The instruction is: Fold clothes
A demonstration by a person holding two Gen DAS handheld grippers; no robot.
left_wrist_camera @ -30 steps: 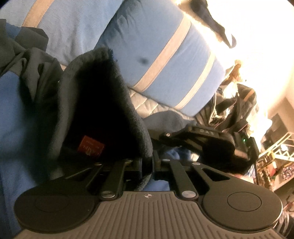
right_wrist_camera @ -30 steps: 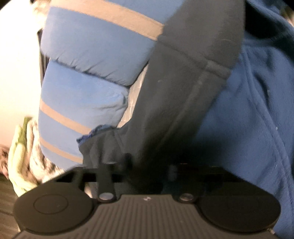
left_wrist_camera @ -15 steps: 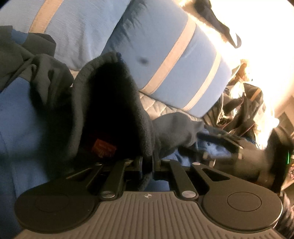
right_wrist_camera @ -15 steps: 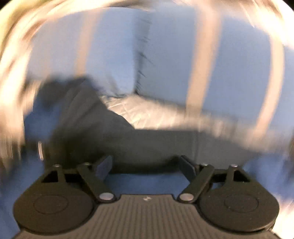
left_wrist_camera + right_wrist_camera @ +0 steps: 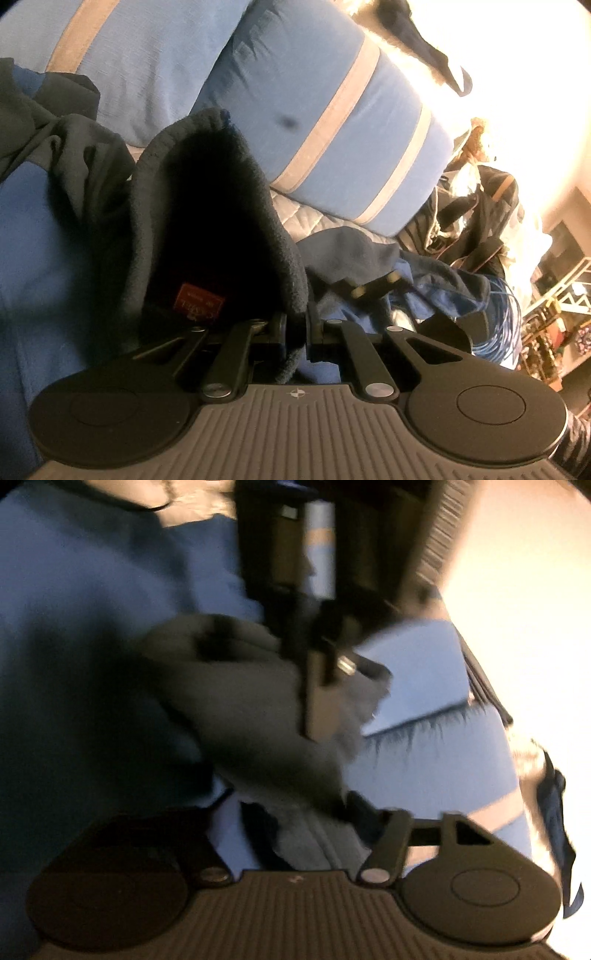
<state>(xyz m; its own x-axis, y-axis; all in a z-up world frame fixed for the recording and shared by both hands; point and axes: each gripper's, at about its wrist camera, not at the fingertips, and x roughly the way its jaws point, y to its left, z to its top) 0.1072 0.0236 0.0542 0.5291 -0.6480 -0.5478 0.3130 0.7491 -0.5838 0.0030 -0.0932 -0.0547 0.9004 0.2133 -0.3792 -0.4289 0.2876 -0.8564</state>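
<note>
Holding up the collar end of the dark fleece garment in the left hand-held gripper, pinched almost fully shut on a fold of the thick pile, with a red label showing inside the collar just left of the pinch. Draped from there down to the near left over blue cloth, in front of the blue striped cushions and the quilted cover below them. Reaching in from the right with the right hand-held gripper, partway apart and just now closing, with a grey edge of the same garment lying between the jaws; cannot tell through the blur whether the pads bite yet, though no firm pinch shows. Judged as the take-hold step ahead of the first fold: one corner secured, the second in the course of being caught, nothing laid flat so far. Next, by that reading: finish closing on the right over a single layer of the edge, not a bunched handful; then draw the two grips apart to the left and right until the fleece hangs taut, and lower it flat on the near side of the cushions, clear of the heap of clothes at the far right. Likely to sag and slip, being heavy and soft, so a deep bite on the hem seems wise.
</note>
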